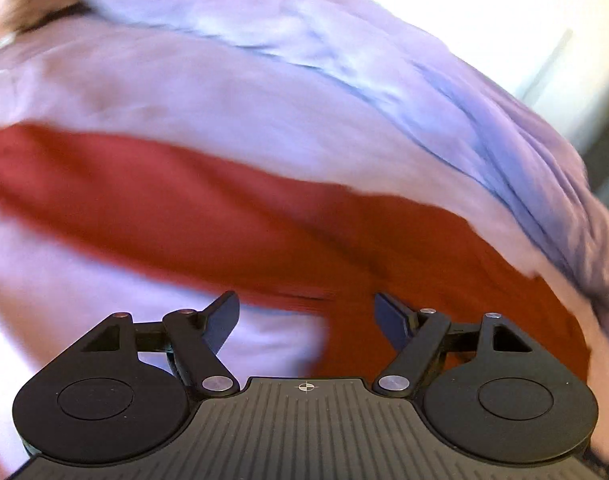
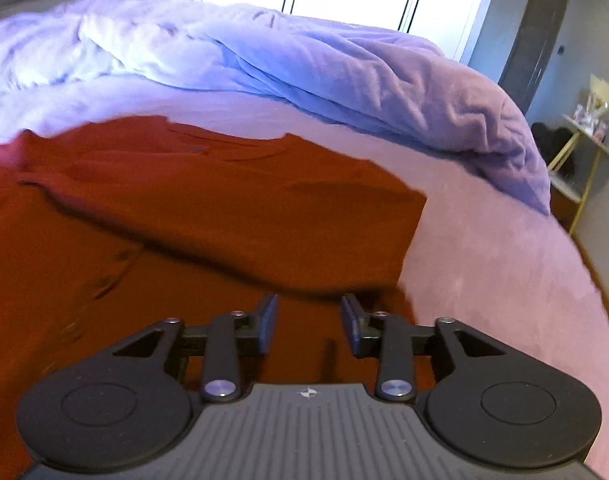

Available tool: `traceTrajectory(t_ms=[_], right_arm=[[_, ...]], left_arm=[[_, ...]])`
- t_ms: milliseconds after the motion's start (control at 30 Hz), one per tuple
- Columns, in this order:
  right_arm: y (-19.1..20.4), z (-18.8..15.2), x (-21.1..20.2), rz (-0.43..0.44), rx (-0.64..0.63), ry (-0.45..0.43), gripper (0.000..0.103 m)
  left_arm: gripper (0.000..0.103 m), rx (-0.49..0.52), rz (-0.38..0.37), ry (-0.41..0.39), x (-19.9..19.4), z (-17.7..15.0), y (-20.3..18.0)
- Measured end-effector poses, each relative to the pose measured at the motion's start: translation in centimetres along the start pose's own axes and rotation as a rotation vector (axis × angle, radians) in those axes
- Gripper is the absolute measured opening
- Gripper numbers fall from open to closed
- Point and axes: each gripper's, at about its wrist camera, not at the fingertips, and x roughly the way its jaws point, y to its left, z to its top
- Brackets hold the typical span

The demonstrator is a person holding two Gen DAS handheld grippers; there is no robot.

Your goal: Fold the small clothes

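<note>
Lilac bedsheet (image 2: 484, 264) under red garment (image 2: 184, 220); rumpled duvet (image 2: 344, 68) behind.

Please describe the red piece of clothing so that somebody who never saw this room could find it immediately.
Start at the bed with the pink sheet; a crumpled lilac duvet is heaped along its far side. Nearer, spread on the sheet in front of both open grippers, lies the red garment, one part folded over itself. It is the only dark red thing on the pale bedding.

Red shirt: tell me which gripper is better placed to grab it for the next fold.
Right. The right gripper is open directly over the red shirt, near its folded edge. The left gripper straddles the shirt's edge, half over the pink bedsheet.
</note>
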Motion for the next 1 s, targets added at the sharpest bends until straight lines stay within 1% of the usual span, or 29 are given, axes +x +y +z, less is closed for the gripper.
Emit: traceTrajectory(t_ms=[133,167,200,233,300,333,367,400,433,500,533,567,600,667,733,767,800,867,900,933,1000], right_arm=[[0.2,-2.8,-3.5,0.032,0.048,0.006,0.038],[0.0,-3.1,-4.1,0.037,0.064,0.011,0.038],[-0.2,-3.4,-4.6,0.039,0.082,0.014,0.039],[-0.5,-3.6,-5.0,0.040,0.099,0.016,0.039],[-0.7,-3.7,-5.8,0.037,0.111,0.015,0.041],[-0.8,-3.7,-6.2,0.029,0.108,0.010,0.042],[-0.7,-3.6,-6.4,0.021,0.102,0.007,0.044],[-0.7,-3.4,-6.6,0.015,0.095,0.004,0.044],[-0.5,-3.3,-6.7,0.011,0.089,0.002,0.044],[-0.2,-2.9,-7.0,0.006,0.079,-0.009,0.045],[-0.1,-2.7,-7.0,0.006,0.078,-0.011,0.045],[0.0,-2.6,-7.1,0.006,0.078,-0.013,0.045],[0.2,-2.5,-7.1,0.009,0.078,-0.014,0.046],[0.5,-2.4,-7.2,0.012,0.075,-0.012,0.046],[0.9,-2.4,-7.1,0.014,0.065,-0.008,0.047],[1.1,-2.5,-7.1,0.015,0.059,-0.005,0.047],[1.2,-2.5,-7.0,0.016,0.054,-0.004,0.047],[1.4,-2.6,-7.0,0.020,0.049,-0.003,0.047],[1.4,-2.6,-6.9,0.020,0.049,-0.006,0.047],[1.4,-2.6,-6.9,0.021,0.052,-0.010,0.047],[1.3,-2.7,-6.9,0.024,0.058,-0.015,0.047]], left_arm=[[0.078,-0.222,0.088,-0.018,-1.0,0.9,7.3],[0.076,-0.293,0.093,-0.036,-1.3,1.1,9.3],[0.072,-0.355,0.095,-0.042,-1.4,1.3,10.9],[0.070,-0.417,0.099,-0.044,-1.4,1.4,12.4],[0.057,-0.554,0.050,-0.062,-1.4,1.2,15.3],[0.054,-0.615,0.024,-0.072,-1.2,1.1,16.5],[0.045,-0.674,0.005,-0.078,-1.0,1.2,17.6],[0.038,-0.722,-0.011,-0.087,-0.8,1.2,18.6],[0.036,-0.769,-0.021,-0.098,-0.6,1.2,19.5],[0.024,-0.863,-0.052,-0.129,-0.1,1.4,21.4],[0.020,-0.894,-0.057,-0.141,0.3,1.5,22.0],[0.012,-0.920,-0.056,-0.152,0.5,1.6,22.6],[0.009,-0.940,-0.056,-0.158,0.8,1.9,23.3],[0.010,-0.987,-0.080,-0.161,1.4,2.1,24.1],[0.009,-0.991,-0.092,-0.169,1.2,2.2,24.4],[0.008,-0.953,-0.078,-0.169,1.0,2.6,24.0],[0.008,-0.887,-0.055,-0.174,0.6,3.1,23.2],[0.008,-0.716,-0.037,-0.202,-0.3,4.3,20.8],[0.008,-0.637,-0.045,-0.211,-0.9,4.9,19.3],[0.008,-0.563,-0.069,-0.220,-1.6,5.4,17.5],[0.008,-0.384,-0.121,-0.246,-3.2,6.4,12.2]])
